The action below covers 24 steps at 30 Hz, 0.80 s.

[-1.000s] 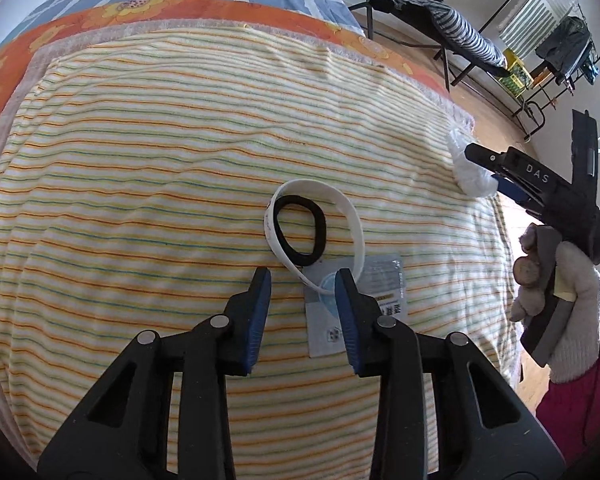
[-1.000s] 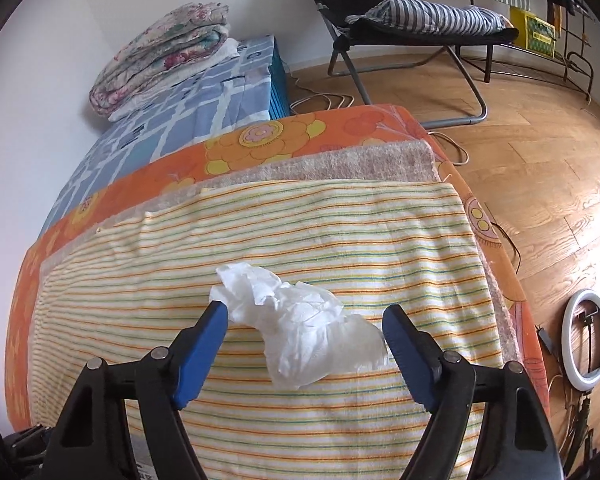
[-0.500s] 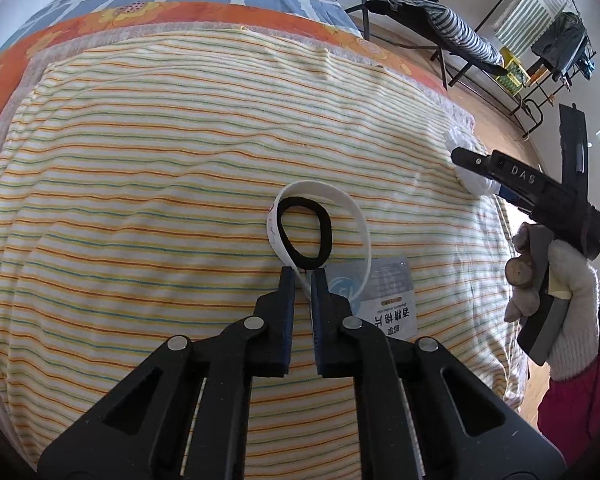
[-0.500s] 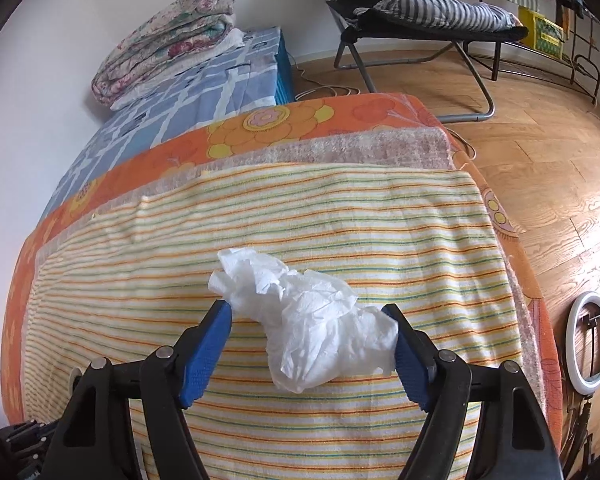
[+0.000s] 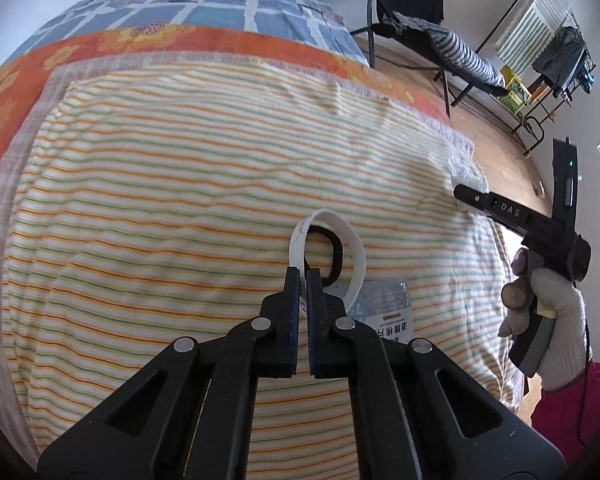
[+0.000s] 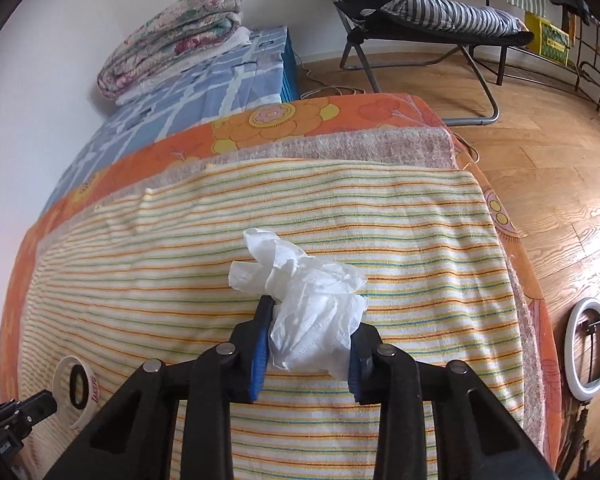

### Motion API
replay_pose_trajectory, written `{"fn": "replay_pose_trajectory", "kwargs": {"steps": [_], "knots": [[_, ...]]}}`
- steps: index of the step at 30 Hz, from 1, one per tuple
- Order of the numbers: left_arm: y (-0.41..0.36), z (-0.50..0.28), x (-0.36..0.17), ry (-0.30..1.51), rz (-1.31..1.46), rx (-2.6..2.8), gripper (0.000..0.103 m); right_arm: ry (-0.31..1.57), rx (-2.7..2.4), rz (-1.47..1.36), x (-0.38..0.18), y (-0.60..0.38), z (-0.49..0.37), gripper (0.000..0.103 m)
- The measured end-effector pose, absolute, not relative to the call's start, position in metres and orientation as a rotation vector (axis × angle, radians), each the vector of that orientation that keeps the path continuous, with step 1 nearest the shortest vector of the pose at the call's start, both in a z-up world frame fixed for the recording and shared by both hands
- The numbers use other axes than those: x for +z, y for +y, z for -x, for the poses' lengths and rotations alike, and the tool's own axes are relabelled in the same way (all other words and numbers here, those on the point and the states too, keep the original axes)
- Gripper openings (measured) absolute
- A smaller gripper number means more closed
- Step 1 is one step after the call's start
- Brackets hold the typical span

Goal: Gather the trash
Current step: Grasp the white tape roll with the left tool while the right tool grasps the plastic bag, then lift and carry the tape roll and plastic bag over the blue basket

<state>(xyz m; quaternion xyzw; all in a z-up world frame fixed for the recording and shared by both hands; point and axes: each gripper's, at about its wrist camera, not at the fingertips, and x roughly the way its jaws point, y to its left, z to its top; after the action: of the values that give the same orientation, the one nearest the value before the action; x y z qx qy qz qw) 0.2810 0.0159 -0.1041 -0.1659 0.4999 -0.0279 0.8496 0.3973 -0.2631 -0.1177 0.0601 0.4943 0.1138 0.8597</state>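
So the left tool (image 5: 304, 276) is pinching the near edge of the white tape ring (image 5: 350, 256), fingers squeezed nearly together with just the strip of the ring between them, and the ring is standing up off the striped blanket (image 5: 160, 208) right in front of the tips. Half a second ago the ring was lying flatter on that blanket, so it is tilting up now. A black hair tie (image 5: 335, 254) is sitting inside the ring, and a small blue-and-white packet (image 5: 390, 310) is lying on the blanket just right of the ring, partly under it. Over on the right edge of the blanket, the right tool (image 6: 309, 344) is clamping down on the crumpled white tissue (image 6: 312, 304), which is bulging up and out past the blue pads; a second ago those fingers were spread wide on either side of it. The gloved right hand (image 5: 548, 308) is showing in the left wrist view. Beyond the blanket there's an orange flowered sheet (image 6: 284, 120), a folded quilt (image 6: 176, 40) and a folding chair (image 6: 420, 8), and a ring light (image 6: 590, 344) is lying on the wood floor (image 6: 540, 128).
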Motion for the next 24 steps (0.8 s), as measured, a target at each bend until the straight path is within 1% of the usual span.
{"fn": "replay_pose_trajectory", "kwargs": {"steps": [5, 11, 20, 22, 23, 24], "knots": [[0.021, -0.277, -0.087, 1.008, 0.367, -0.065, 0.0, 1.006, 0.27, -0.133, -0.104, -0.258, -0.391, 0.031], [0.019, -0.273, -0.073, 0.979, 0.321, -0.071, 0.0, 0.969, 0.317, -0.109, -0.084, -0.242, -0.38, 0.03], [0.022, -0.286, -0.113, 1.112, 0.348, -0.029, 0.001, 0.956, 0.351, -0.1, -0.073, -0.227, -0.368, 0.03], [0.023, -0.288, -0.118, 1.127, 0.37, -0.026, 0.002, 0.961, 0.357, -0.103, -0.076, -0.227, -0.369, 0.03], [0.023, -0.288, -0.119, 1.127, 0.375, -0.025, 0.006, 0.964, 0.36, -0.103, -0.077, -0.227, -0.369, 0.03], [0.023, -0.288, -0.119, 1.124, 0.375, -0.026, 0.016, 0.967, 0.362, -0.104, -0.078, -0.227, -0.369, 0.03]]}}
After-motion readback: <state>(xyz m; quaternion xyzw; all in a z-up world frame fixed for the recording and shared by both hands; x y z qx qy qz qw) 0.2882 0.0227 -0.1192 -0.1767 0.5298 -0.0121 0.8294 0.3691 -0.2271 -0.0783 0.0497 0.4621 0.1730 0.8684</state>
